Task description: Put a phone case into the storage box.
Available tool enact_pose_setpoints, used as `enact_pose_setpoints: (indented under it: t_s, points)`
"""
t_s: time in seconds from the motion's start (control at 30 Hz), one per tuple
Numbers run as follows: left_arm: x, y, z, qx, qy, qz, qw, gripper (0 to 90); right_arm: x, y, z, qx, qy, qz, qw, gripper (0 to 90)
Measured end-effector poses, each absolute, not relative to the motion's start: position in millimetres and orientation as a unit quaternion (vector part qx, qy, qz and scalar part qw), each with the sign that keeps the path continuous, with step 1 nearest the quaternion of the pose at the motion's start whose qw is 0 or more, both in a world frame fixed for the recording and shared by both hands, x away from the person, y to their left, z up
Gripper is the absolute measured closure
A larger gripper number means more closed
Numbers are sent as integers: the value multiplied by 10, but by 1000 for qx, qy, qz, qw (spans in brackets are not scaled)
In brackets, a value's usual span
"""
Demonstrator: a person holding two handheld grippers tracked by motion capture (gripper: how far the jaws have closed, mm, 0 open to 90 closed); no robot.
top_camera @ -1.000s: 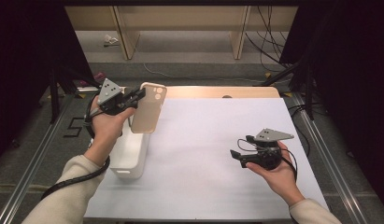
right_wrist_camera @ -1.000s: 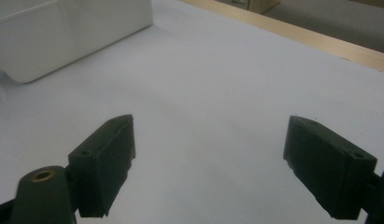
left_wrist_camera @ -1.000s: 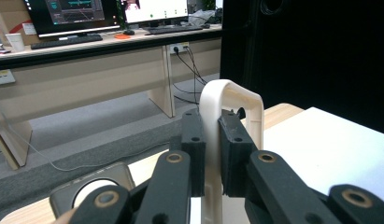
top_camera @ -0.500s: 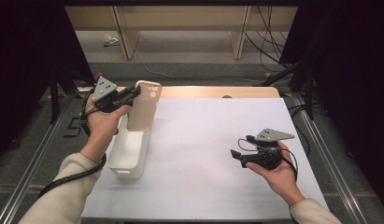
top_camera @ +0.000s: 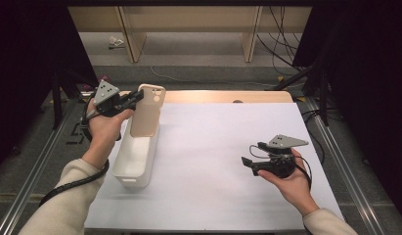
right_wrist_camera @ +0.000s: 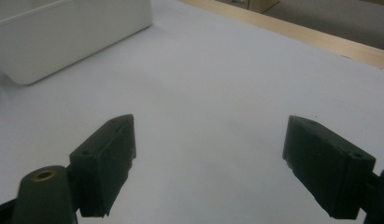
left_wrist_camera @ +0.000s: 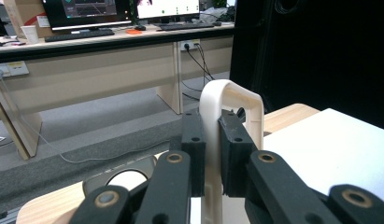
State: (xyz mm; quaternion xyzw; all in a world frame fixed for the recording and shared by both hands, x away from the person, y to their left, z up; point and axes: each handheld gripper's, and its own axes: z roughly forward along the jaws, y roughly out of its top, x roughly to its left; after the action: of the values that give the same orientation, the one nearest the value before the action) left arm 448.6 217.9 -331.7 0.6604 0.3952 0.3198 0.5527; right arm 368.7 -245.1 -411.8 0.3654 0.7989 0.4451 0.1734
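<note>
Fingers [left_wrist_camera: 232,154] of the left gripper [top_camera: 121,101] are clamped on the edge of a beige phone case [top_camera: 147,110], which stands nearly upright in the upper left of the high view, its lower end dipping into the far end of a white bin [top_camera: 136,157]. In the left gripper view the case [left_wrist_camera: 227,100] rises as a thin pale loop between the 2 black pads, both pressing against it, with a desk and monitors far behind. The bin sits lengthwise along the left side of the white tabletop [top_camera: 213,147]. At the lower right of the high view, the right gripper [top_camera: 252,164] is held low over the tabletop, well apart from the bin and the case, pointing toward the left of the frame. Its fingers [right_wrist_camera: 105,163] stand wide open in the right gripper view with bare white surface between them, and a corner of the bin [right_wrist_camera: 63,32] shows at the upper left there.
</note>
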Motion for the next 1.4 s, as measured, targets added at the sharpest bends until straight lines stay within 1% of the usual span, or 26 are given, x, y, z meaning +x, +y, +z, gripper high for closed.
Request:
enact_pose_setpoints:
  t_s: [0.7, 1.4]
  points:
    - [4547, 2321, -3316, 650, 409, 326, 551, 821, 3691, -2454, -4121, 366, 798, 446, 174, 181]
    - [4667, 2413, -3429, 652, 426, 327, 535, 821, 3690, -2460, -4119, 367, 795, 450, 173, 182]
